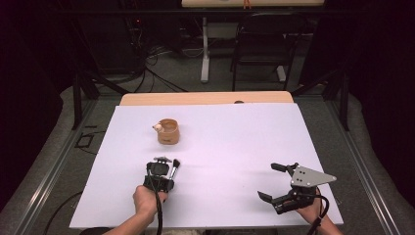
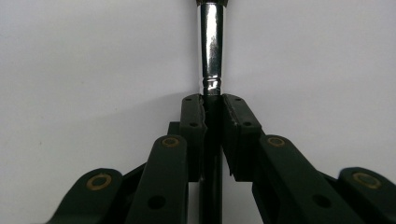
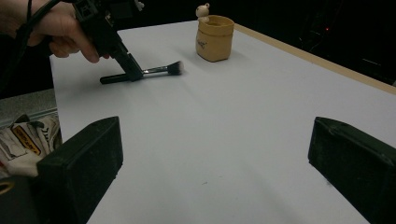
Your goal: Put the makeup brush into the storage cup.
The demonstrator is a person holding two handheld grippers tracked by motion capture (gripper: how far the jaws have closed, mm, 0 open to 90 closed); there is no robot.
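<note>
A makeup brush with a black handle, chrome ferrule and dark bristles lies on the white table sheet. My left gripper is shut on its handle just behind the ferrule, with the jaws pointing down at the table. In the right gripper view the left gripper pins the brush low against the sheet. A tan cup with a small bear figure on its rim stands beyond the brush. My right gripper hovers open near the front right, with nothing between its pads.
The wooden table edge shows past the sheet's far side. A black chair and a white table leg stand on the floor behind. The tan cup is the one other object on the sheet.
</note>
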